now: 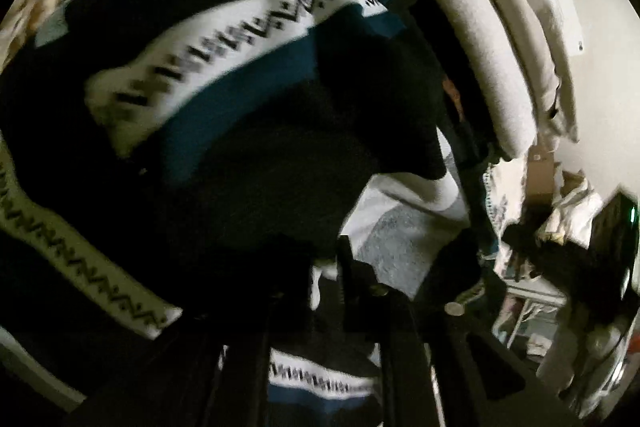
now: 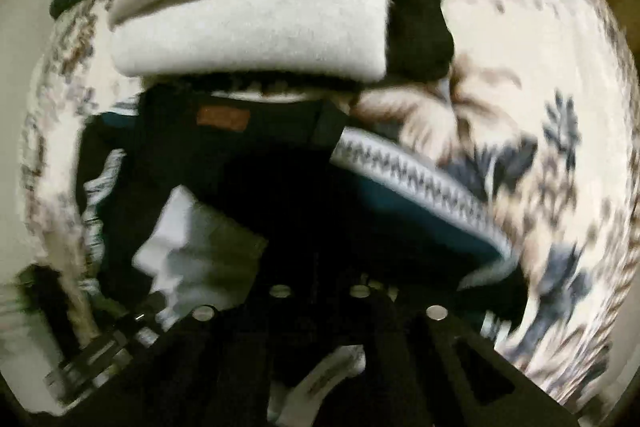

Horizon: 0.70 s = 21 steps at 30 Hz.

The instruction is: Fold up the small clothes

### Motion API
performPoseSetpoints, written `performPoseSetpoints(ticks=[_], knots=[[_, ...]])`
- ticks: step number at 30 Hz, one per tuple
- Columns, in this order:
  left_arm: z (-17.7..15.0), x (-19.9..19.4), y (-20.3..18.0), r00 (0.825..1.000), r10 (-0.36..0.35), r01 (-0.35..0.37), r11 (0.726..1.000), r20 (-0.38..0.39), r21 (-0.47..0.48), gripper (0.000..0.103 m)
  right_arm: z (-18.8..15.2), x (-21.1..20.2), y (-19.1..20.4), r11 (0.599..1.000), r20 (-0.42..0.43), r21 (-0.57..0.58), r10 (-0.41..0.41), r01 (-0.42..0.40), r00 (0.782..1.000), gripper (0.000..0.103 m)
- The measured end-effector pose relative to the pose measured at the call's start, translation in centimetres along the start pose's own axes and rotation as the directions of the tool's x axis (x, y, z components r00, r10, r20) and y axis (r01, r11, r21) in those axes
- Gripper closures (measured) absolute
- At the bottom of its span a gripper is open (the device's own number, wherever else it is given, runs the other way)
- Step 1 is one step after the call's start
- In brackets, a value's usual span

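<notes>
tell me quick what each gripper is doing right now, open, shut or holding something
Left gripper: appears shut on the dark patterned garment.
Right gripper: dark against the same garment; cannot be told.

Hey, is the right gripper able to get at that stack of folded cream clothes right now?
Probably not directly. The right gripper seems buried in the dark patterned garment, which lies between it and the cream stack on the floral sheet.

Both views are running dim with heavy motion blur. Dark sweater (image 1: 240, 187) is sinking into near-black shadow, losing detail. Pale folded towels (image 2: 248, 39) are catching the most light. Fisheye is bending edges, corners vignetting black.
</notes>
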<state>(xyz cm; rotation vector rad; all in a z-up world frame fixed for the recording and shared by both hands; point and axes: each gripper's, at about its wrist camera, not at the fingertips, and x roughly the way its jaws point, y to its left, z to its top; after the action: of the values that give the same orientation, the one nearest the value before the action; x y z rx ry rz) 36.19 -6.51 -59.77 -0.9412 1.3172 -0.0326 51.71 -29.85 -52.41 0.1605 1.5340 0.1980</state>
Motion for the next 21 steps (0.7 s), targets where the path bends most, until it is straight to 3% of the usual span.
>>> performPoseSetpoints(ticks=[2, 6, 7, 10, 11, 13, 14, 15, 17, 21], knots=[[-0.1, -0.6, 0.6, 1.0, -0.029, 0.029, 0.999, 0.009, -0.025, 0.07, -2.6, -1.3, -1.1, 0.992, 0.008, 0.095, 0.086, -0.087, 0.996, 0.067], [0.6, 0.1, 1.8, 0.998, -0.055, 0.057, 0.996, 0.021, -0.076, 0.069, -8.4, -0.7, -2.4, 0.927, 0.005, 0.317, 0.209, -0.2, 0.978, 0.067], [0.9, 0.3, 1.9, 0.998, -0.055, 0.057, 0.995, 0.031, -0.086, 0.073, -9.4, 0.0, -2.8, 0.906, 0.009, 0.365, 0.228, -0.215, 0.974, 0.067], [1.8, -0.1, 1.7, 0.998, -0.003, 0.008, 0.997, 0.069, -0.074, 0.097, -12.2, 3.1, -3.6, 0.819, 0.03, 0.521, 0.266, -0.242, 0.964, 0.067], [2.0, -0.6, 1.4, 0.996, 0.014, -0.009, 0.998, 0.085, -0.056, 0.098, -12.9, 4.4, -3.6, 0.771, 0.056, 0.579, 0.287, -0.265, 0.956, 0.067], [2.1, -1.7, 1.1, 0.994, 0.019, -0.016, 1.0, 0.107, -0.024, 0.098, -13.4, 5.6, -4.2, 0.73, 0.104, 0.628, 0.266, -0.27, 0.958, 0.067], [2.1, -2.1, 0.8, 0.993, 0.023, -0.023, 1.0, 0.114, -0.002, 0.098, -13.5, 5.9, -4.2, 0.726, 0.127, 0.639, 0.226, -0.253, 0.966, 0.068], [2.0, -2.8, 0.8, 0.992, 0.026, -0.028, 1.0, 0.121, 0.015, 0.098, -13.6, 5.9, -4.0, 0.729, 0.15, 0.642, 0.183, -0.237, 0.972, 0.082], [1.8, -3.9, 0.6, 0.993, 0.017, -0.022, 0.999, 0.117, 0.042, 0.098, -14.1, 5.3, -3.1, 0.741, 0.173, 0.638, 0.127, -0.209, 0.977, 0.095], [0.8, -4.5, 1.5, 0.995, 0.073, -0.079, 0.992, 0.068, 0.097, 0.094, -16.0, 3.7, -0.6, 0.803, 0.148, 0.577, 0.072, -0.146, 0.986, 0.096]])
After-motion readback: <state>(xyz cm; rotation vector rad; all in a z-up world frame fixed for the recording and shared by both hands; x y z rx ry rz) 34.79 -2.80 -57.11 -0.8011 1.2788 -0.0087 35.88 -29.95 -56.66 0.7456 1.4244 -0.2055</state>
